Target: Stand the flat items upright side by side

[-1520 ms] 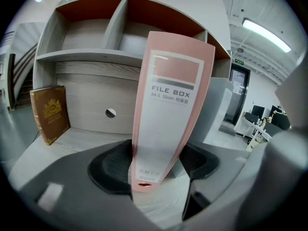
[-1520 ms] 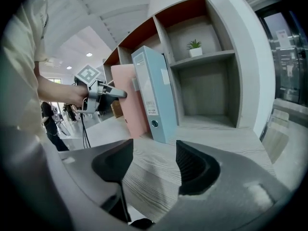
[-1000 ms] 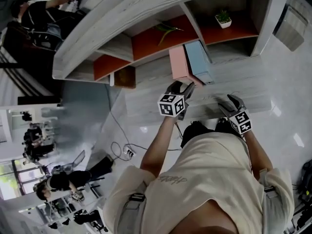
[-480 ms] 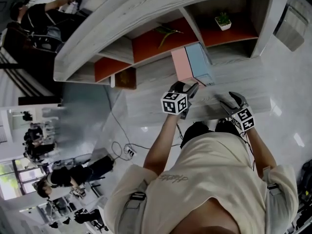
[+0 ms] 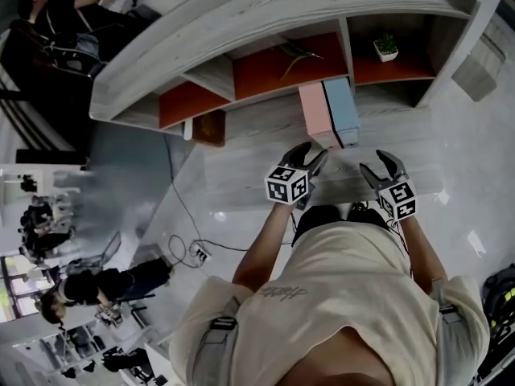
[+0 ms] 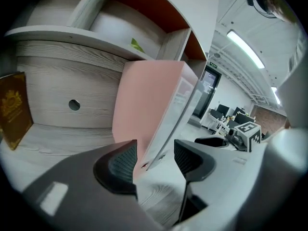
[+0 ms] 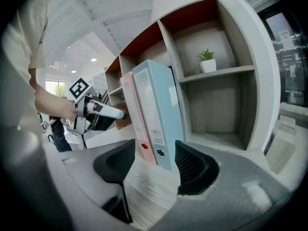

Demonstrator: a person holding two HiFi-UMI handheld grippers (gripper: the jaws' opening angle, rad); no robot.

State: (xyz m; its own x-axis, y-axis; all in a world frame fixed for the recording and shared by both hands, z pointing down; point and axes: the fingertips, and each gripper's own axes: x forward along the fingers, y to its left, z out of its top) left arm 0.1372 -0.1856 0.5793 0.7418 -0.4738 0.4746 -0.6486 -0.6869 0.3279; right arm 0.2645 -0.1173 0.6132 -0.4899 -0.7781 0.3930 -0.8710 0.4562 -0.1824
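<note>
A pink binder [image 5: 315, 112] and a light blue binder [image 5: 342, 109] stand upright side by side on the grey wooden desk [image 5: 249, 171], spines toward me. My left gripper [image 5: 312, 158] hovers just short of the pink binder [image 6: 149, 100]; its jaws are closing and its pads press on nothing. The binder's lower spine corner shows in the gap just beyond the tips. My right gripper [image 5: 385, 167] stays open and empty near the desk's front edge, facing the blue binder [image 7: 156, 109] and the pink binder [image 7: 134, 114]. The left gripper [image 7: 115, 113] shows there too.
A shelf unit [image 5: 241, 22] with red back panels rises behind the desk. A brown book [image 5: 209, 127] leans at the left and a small potted plant [image 5: 386, 47] sits in a right compartment. People stand at the far left, and a cable [image 5: 189, 244] lies on the floor.
My left gripper has drawn back from the pink binder's lower end toward me. The binders stay upright. The right gripper has hardly moved.
</note>
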